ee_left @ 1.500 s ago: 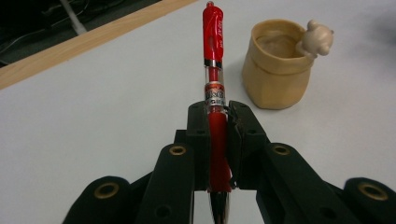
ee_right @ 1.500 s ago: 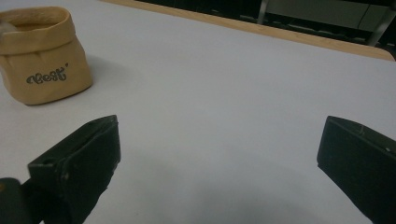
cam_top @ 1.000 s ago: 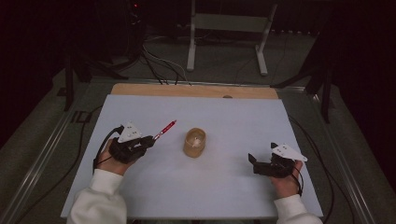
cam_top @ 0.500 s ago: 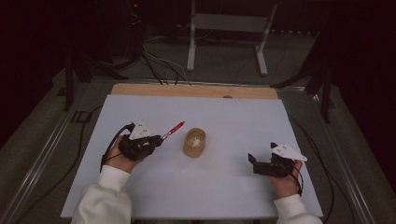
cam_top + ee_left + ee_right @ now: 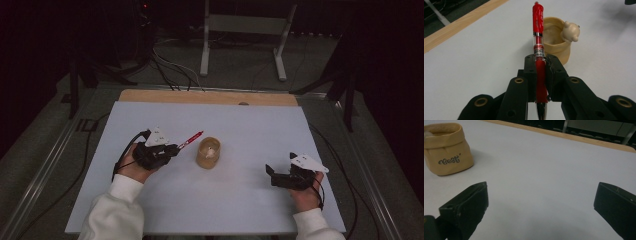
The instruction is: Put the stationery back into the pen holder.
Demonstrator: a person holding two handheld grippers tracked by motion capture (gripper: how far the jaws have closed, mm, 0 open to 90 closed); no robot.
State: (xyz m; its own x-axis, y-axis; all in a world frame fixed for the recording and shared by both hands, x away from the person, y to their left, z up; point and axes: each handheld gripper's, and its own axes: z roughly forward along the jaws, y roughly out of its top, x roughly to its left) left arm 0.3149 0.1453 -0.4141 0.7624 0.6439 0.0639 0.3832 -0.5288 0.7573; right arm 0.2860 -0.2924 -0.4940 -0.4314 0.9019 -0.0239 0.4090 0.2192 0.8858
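The red pen is clamped between the jaws of the left gripper and has been carried closer to the tan pot, now at its three o'clock; insertion appears imminent. The right gripper is held wide, empty.

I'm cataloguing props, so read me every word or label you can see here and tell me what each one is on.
"Best", dark script lettering on the side of the tan pot.
Label band on the red pen held in the left gripper: print too small and blurred to read.
No other writing can be made out.
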